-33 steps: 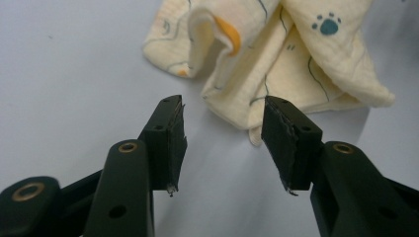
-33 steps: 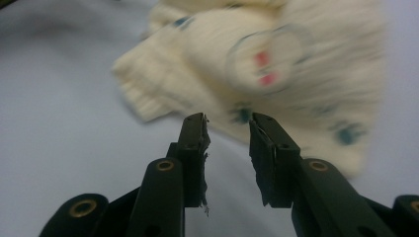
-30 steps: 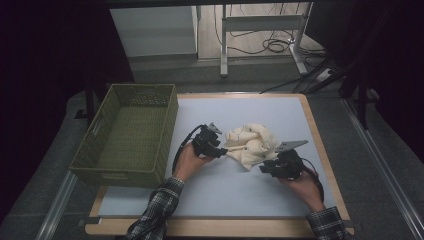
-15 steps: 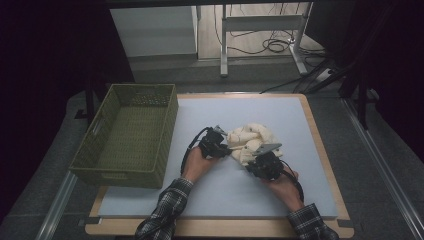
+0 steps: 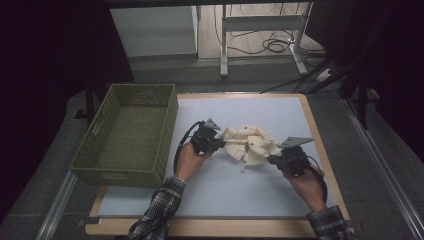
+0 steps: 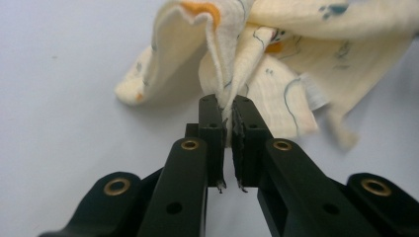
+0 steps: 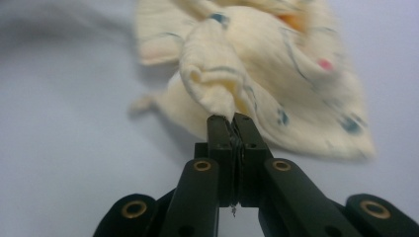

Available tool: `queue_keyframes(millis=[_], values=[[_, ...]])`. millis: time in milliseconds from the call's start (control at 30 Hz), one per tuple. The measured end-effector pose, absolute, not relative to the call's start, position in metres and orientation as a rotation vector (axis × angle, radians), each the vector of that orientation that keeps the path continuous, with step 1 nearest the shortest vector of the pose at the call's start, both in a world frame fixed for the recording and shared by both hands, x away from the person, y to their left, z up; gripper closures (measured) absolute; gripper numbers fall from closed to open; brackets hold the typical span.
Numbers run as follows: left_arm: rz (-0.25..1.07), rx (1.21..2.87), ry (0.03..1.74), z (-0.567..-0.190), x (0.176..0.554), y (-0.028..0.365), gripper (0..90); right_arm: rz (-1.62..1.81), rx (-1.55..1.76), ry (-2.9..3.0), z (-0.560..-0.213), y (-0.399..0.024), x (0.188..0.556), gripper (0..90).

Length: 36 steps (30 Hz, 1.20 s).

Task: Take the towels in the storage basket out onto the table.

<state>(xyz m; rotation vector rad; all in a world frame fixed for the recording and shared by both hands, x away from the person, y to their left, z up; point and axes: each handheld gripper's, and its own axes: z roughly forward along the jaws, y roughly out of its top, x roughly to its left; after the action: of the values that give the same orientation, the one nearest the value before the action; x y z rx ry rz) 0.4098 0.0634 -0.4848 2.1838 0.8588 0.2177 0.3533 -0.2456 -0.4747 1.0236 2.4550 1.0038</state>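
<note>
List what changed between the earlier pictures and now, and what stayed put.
Both grippers closed in on the cream printed cloth from either side. The left gripper has just been closing and now pinches a fold at the cloth's left; the right gripper has just been closing and now clamps a bunched fold at its right. The cloth looks pulled a little wider between them. The green basket and the white mat stayed where they were.

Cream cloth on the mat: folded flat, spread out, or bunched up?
Bunched up. The cream cloth lies in a crumpled heap with loose folds; the left gripper and right gripper each pinch a gathered fold.
</note>
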Motion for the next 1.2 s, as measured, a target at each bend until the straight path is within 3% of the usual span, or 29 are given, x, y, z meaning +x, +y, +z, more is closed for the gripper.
queue_keyframes(millis=[200, 233, 267, 300, 367, 533, 767, 933, 1167, 1200], values=[[0.275, 2.205, 0.947, -0.487, 0.413, 0.075, 83.5, 0.984, 1.161, 2.388, -0.467, -0.290, 0.360, 87.9], [0.291, 2.216, 0.970, -0.491, 0.416, 0.075, 80.7, 0.981, 1.185, 2.378, -0.470, -0.296, 0.364, 87.4], [0.298, 2.238, 0.996, -0.499, 0.422, 0.075, 69.4, 0.954, 1.242, 2.361, -0.477, -0.305, 0.371, 83.1], [0.298, 2.238, 0.996, -0.499, 0.422, 0.075, 65.0, 0.954, 1.242, 2.361, -0.477, -0.305, 0.371, 83.1], [0.290, 2.225, 1.001, -0.501, 0.423, 0.078, 62.0, 0.968, 1.290, 2.345, -0.485, -0.314, 0.374, 75.8], [0.277, 2.207, 0.980, -0.499, 0.407, 0.081, 55.9, 1.011, 1.280, 2.360, -0.487, -0.320, 0.361, 74.1], [0.165, 2.201, 0.889, -0.507, 0.383, 0.079, 59.2, 1.064, 1.164, 2.463, -0.489, -0.299, 0.333, 75.0], [0.121, 2.209, 0.846, -0.516, 0.383, 0.063, 57.2, 1.055, 1.125, 2.497, -0.496, -0.281, 0.334, 73.9], [0.222, 2.281, 0.807, -0.528, 0.387, 0.039, 53.9, 0.942, 1.114, 2.496, -0.512, -0.267, 0.353, 67.0], [0.260, 2.294, 0.804, -0.528, 0.385, 0.038, 61.2, 0.944, 1.092, 2.479, -0.515, -0.267, 0.351, 72.5]])
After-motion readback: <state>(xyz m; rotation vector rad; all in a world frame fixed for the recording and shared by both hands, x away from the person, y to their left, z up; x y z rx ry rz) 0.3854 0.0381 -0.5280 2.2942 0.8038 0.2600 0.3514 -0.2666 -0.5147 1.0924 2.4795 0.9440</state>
